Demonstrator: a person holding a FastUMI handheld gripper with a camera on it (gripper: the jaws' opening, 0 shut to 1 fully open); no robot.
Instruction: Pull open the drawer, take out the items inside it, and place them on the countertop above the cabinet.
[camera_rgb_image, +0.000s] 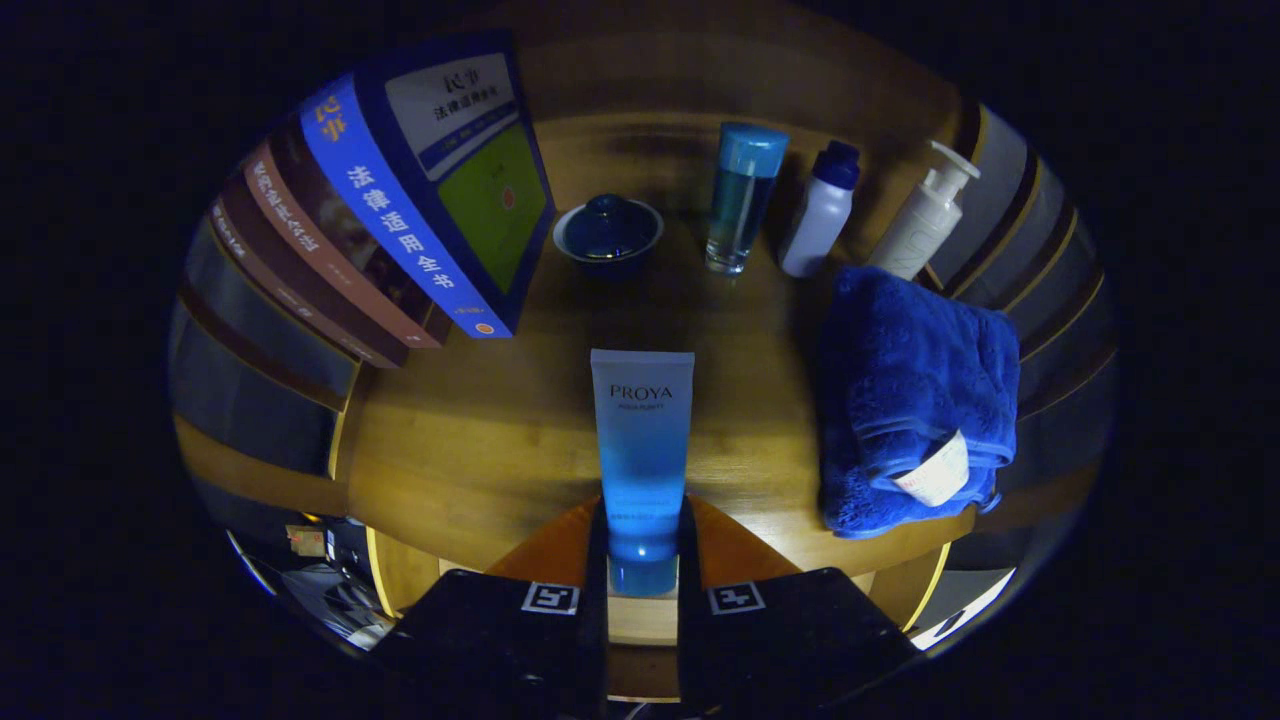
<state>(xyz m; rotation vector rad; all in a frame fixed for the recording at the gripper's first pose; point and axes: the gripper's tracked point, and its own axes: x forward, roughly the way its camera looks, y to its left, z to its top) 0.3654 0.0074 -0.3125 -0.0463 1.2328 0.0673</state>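
A blue-and-white cosmetic tube (642, 440) lies along my line of sight over the wooden countertop (470, 440). Its blue cap end sits between my two fingers, and both fingers press on it. My gripper (643, 560) is shut on that tube, just above the countertop's near edge. I cannot tell whether the tube rests on the wood or hangs slightly over it. The drawer is hidden below my fingers.
A folded blue towel (915, 395) lies right of the tube. Beyond it stand a pump bottle (925, 215), a small white bottle (822, 210) and a clear blue bottle (742, 195). A dark lidded bowl (608, 230) sits mid-back. Leaning books (400, 210) fill the left.
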